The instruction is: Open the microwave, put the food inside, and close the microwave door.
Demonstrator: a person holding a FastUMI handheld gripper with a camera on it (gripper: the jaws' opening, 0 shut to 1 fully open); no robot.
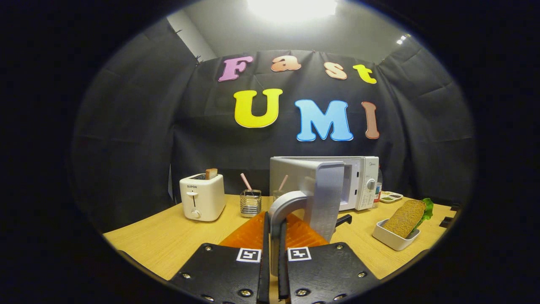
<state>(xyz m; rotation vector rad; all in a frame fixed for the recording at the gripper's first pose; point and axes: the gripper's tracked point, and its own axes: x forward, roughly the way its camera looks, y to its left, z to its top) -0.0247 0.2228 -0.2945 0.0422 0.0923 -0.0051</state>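
The white microwave [360,181] stands at the back of the wooden table [168,236], and its silver door [325,198] is swung out toward me. A curved grey door handle [280,211] runs down between my fingers. My gripper [275,245] is shut on that handle, both fingers pressing its lower part. The food, a slice of brown bread with a green leaf [408,216], leans in a small white dish [394,238] to the right of the fingers, in front of the microwave's control panel.
A white toaster [202,196] with a slice of bread in it stands at the left. A wire holder with a straw [250,202] is beside it. An orange mat [253,234] lies under the door. A small tray [390,196] sits behind the dish.
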